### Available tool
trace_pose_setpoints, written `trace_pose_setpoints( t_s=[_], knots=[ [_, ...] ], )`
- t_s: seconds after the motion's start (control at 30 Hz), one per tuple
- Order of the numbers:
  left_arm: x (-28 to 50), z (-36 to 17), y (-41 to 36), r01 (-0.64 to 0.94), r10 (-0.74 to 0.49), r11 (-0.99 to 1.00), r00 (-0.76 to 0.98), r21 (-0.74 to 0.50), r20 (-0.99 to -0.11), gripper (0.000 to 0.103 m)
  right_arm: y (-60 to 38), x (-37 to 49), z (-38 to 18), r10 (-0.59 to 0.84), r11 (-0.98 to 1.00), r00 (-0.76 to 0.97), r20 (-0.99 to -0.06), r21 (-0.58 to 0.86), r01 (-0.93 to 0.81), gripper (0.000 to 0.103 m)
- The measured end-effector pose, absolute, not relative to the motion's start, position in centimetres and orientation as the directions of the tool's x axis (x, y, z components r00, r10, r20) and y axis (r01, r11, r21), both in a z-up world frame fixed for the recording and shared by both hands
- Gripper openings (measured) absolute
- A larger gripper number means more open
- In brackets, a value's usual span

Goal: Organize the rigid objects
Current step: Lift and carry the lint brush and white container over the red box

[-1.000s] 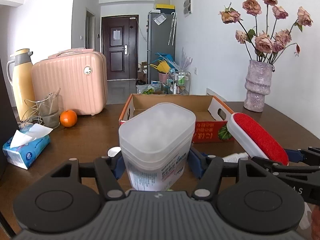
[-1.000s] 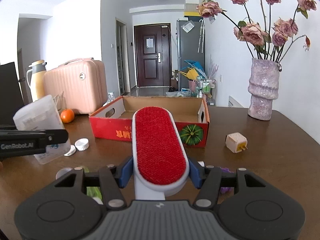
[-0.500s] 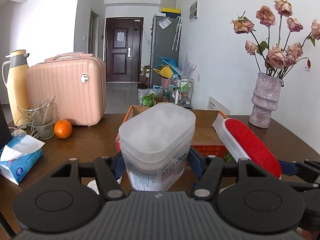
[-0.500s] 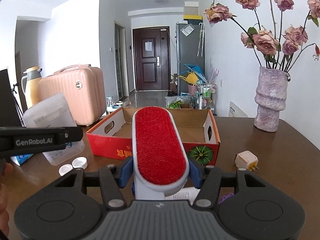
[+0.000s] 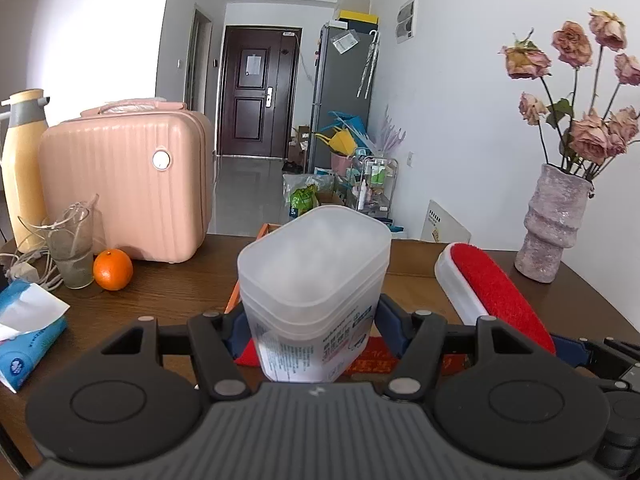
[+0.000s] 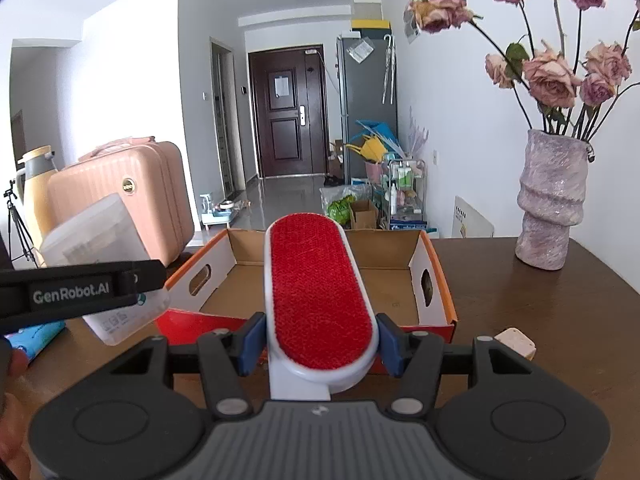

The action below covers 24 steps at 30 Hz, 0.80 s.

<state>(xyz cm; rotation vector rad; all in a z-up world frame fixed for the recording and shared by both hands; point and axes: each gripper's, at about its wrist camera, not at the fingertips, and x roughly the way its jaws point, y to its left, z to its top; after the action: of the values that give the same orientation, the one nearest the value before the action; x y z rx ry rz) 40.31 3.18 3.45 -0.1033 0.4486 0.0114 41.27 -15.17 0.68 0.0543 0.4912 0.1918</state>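
Observation:
My left gripper (image 5: 312, 330) is shut on a frosted white plastic container (image 5: 314, 276) with a printed label, held upright above the table. My right gripper (image 6: 320, 346) is shut on a white lint brush with a red pad (image 6: 316, 292). Both are carried just in front of an open red and orange cardboard box (image 6: 434, 280), whose brown floor looks bare. In the left wrist view the brush (image 5: 496, 294) shows at the right and the box (image 5: 412, 280) is mostly hidden behind the container. In the right wrist view the container (image 6: 100, 248) sits at the left behind the left gripper's arm.
On the brown table stand a pink suitcase (image 5: 124, 184), a yellow flask (image 5: 22, 164), a glass with cables (image 5: 74, 248), an orange (image 5: 113, 269), a blue tissue pack (image 5: 28, 332), a vase of dried roses (image 6: 548, 196) and a small white plug (image 6: 516, 342).
Both grippers have travelled forward and slightly up toward the cardboard box with their loads; the box now sits closer and lower in both views. The grips are unchanged.

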Motion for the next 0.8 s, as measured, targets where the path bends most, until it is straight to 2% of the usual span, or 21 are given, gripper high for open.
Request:
trace_pose_setpoints(
  t_s=[0.8],
  knots=[
    [50.4, 2.0, 3.6, -0.092, 0.041, 0.992, 0.872, -0.081, -0.488, 0.064, -13.6, 51.7, -0.3, 0.154, 0.986, 0.834, -0.53, 0.13, -0.099, 0.057]
  ],
)
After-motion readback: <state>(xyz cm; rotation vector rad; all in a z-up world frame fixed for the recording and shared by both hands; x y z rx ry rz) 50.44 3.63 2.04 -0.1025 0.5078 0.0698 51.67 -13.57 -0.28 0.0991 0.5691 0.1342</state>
